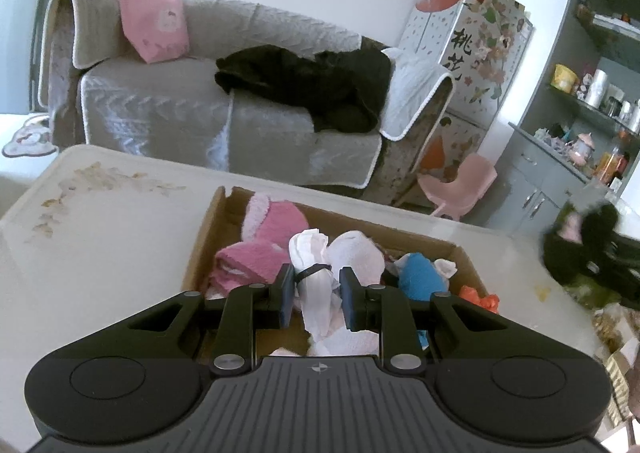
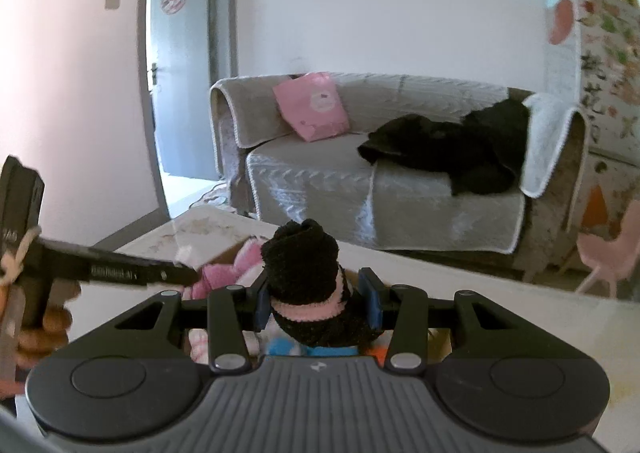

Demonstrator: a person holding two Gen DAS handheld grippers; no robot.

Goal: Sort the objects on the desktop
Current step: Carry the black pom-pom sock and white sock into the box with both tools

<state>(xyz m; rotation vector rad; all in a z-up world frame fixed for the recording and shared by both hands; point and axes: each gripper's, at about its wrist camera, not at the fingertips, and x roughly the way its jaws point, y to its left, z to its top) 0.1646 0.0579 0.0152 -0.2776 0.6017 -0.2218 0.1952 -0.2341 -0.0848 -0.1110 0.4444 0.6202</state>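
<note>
While both tools hang over the cardboard box [image 1: 204, 237] on the worktop [image 1: 100, 237], each carries a sock. The left hand-held gripper [image 1: 316, 295] is clamped on a white sock [image 1: 316, 285] banded by a thin black tie; the sock droops between the blue pads above the box's middle. The right hand-held gripper [image 2: 318, 299] is clamped on a black sock [image 2: 304, 269] with a pink cuff, held above the box's near edge. Inside the box lie pink socks [image 1: 264, 245] toward its left wall, a white bundle [image 1: 358, 253] at centre, a blue sock [image 1: 420, 275] toward the right wall, and an orange item [image 1: 480, 297] by the right corner. Seen from the right wrist, a hand [image 2: 44, 325] grips the left tool's handle at the left edge.
</note>
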